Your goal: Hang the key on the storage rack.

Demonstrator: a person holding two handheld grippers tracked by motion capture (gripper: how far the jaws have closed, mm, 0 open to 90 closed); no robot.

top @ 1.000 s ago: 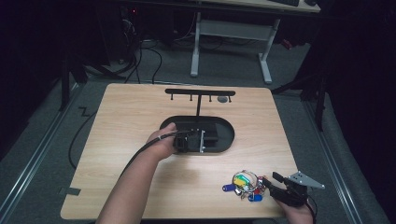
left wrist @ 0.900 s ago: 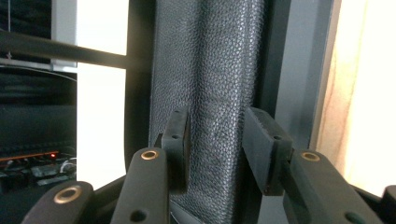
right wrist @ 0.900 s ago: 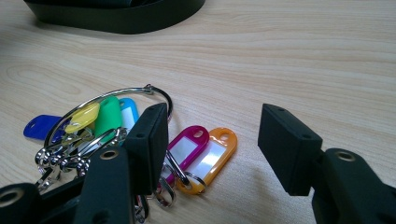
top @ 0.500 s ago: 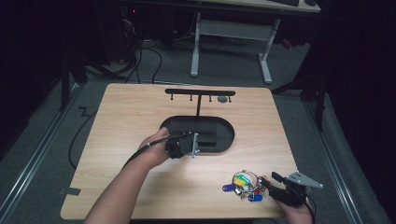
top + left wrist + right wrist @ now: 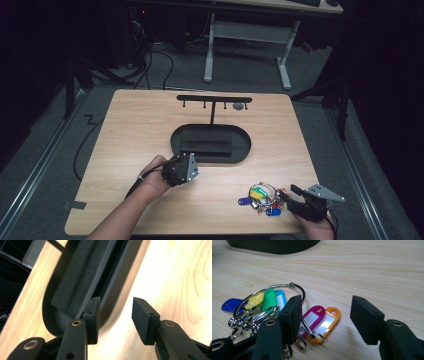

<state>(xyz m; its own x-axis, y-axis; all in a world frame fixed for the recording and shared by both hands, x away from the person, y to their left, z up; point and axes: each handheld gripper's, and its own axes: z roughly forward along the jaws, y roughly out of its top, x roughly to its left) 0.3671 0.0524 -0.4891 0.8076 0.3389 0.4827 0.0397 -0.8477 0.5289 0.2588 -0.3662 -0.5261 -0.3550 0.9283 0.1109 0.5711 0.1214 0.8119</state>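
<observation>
A bunch of keys on a metal ring [image 5: 292, 285] with coloured tags lies at the table's near right [image 5: 261, 196]. Blue, yellow and green tags [image 5: 269, 300] fan to the left; a magenta tag [image 5: 313, 316] and an orange tag [image 5: 327, 321] lie between my right gripper's jaws. The right gripper [image 5: 286, 195] [image 5: 327, 308] is open, low over the table just right of the bunch. My left gripper [image 5: 186, 167] [image 5: 115, 316] is open with nothing in it, at the near edge of the black stand's oval base [image 5: 210, 142] [image 5: 75, 287].
The stand has an upright post and a T-bar with small hooks [image 5: 214, 99] near the table's far edge. A small grey disc [image 5: 239, 106] lies by the bar's right end. Bare wooden table [image 5: 135, 135] stretches to the left of the stand. A cable [image 5: 80, 150] hangs off the left edge.
My left gripper has drawn back from over the oval base toward the near left. The right gripper has stayed by the keys.
</observation>
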